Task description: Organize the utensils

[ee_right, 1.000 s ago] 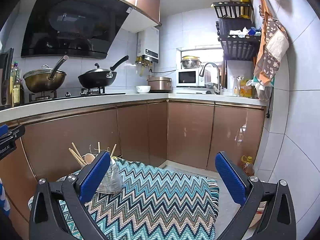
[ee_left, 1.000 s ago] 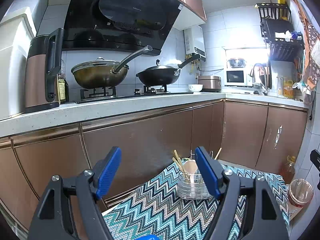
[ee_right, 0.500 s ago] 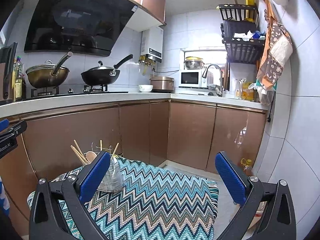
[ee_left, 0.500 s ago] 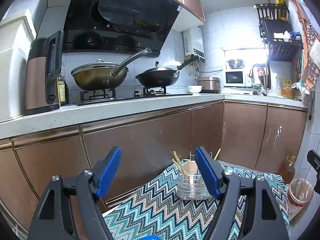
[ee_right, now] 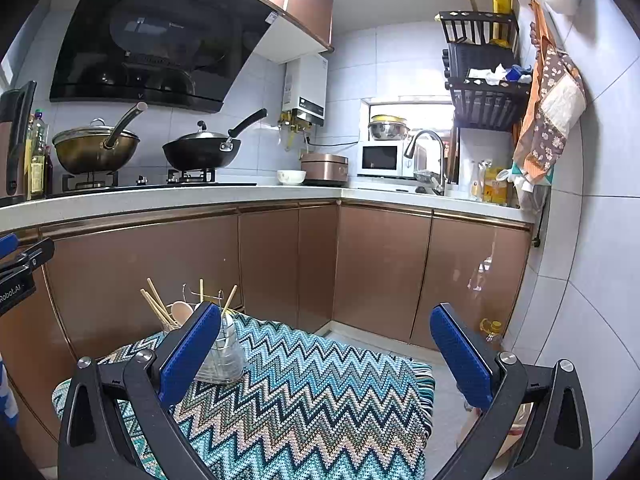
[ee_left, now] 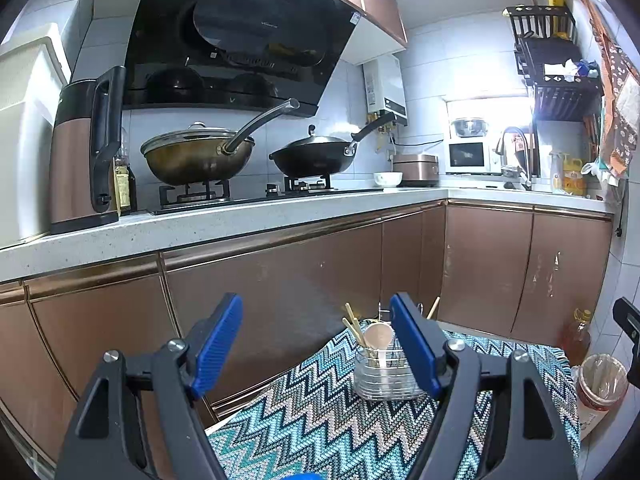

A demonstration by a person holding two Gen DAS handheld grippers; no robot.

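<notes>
A clear utensil holder [ee_left: 380,376] stands at the far end of a zigzag-patterned cloth [ee_left: 320,420]. It holds wooden chopsticks [ee_left: 354,328] and a wooden spoon [ee_left: 378,338]. In the right wrist view the holder [ee_right: 222,356] sits at the cloth's [ee_right: 312,392] far left, partly behind my left finger. My left gripper [ee_left: 318,344] is open and empty, above the cloth, short of the holder. My right gripper [ee_right: 326,352] is open and empty, wide apart over the cloth.
Brown cabinets [ee_left: 280,280] and a white counter [ee_left: 200,228] run behind the cloth. Two woks [ee_left: 200,156] stand on the stove, with a brown kettle [ee_left: 80,152] at the left. An oil bottle [ee_left: 576,336] and a bin [ee_left: 600,384] stand on the floor at the right.
Both views shift slightly; the kitchen drifts a little in frame. Both grippers stay open and the holder has not moved.
</notes>
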